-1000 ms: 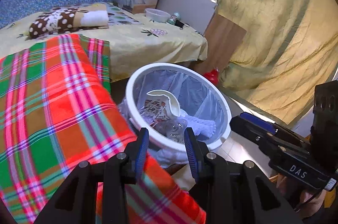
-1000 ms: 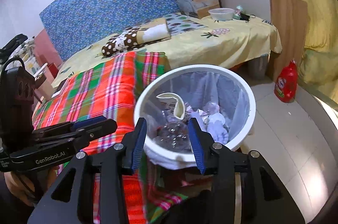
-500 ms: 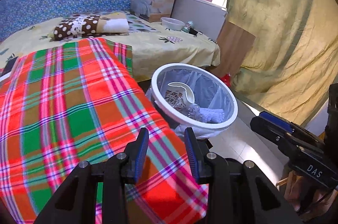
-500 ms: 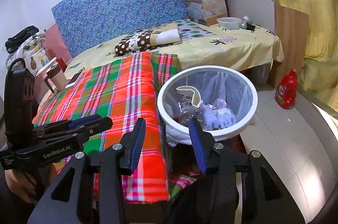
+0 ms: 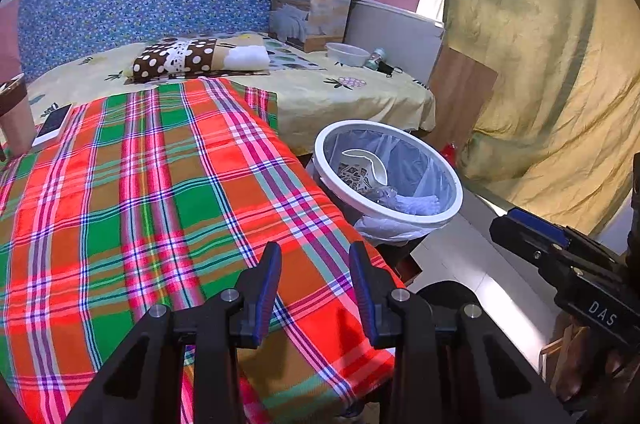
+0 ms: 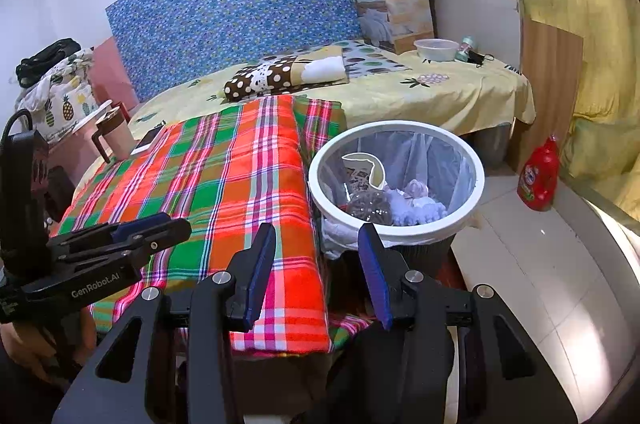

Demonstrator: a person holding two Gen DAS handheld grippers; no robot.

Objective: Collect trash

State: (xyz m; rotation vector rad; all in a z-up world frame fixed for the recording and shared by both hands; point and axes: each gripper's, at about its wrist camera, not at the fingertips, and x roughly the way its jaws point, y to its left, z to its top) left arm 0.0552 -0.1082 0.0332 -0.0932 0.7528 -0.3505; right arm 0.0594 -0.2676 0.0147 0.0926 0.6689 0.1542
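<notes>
A white-rimmed bin [image 5: 454, 184] [image 6: 478, 180] with a clear liner stands on the floor by the bed. It holds trash: a clear plastic bottle [image 6: 366, 206], white crumpled tissue [image 6: 416, 208] and a curved cream scrap [image 6: 376, 168]. My left gripper [image 5: 314, 256] is open and empty, above the plaid cloth [image 5: 140, 192], short of the bin. My right gripper [image 6: 316, 236] is open and empty, just before the bin's near rim. Each gripper shows in the other's view, the right one [image 5: 516, 224] and the left one [image 6: 164, 224].
The red, green and orange plaid cloth [image 6: 224, 180] covers the near surface. A cup [image 6: 114, 134] and phone [image 6: 150, 140] lie at its far left. The bed holds a pillow [image 6: 280, 76], box [image 6: 396, 8] and bowl [image 6: 436, 49]. A red bottle [image 6: 538, 176] stands on the tiled floor.
Both grippers have pulled back and up from the bin, which now looks smaller and farther. More of the plaid cloth shows. Both jaws stay open and empty.
</notes>
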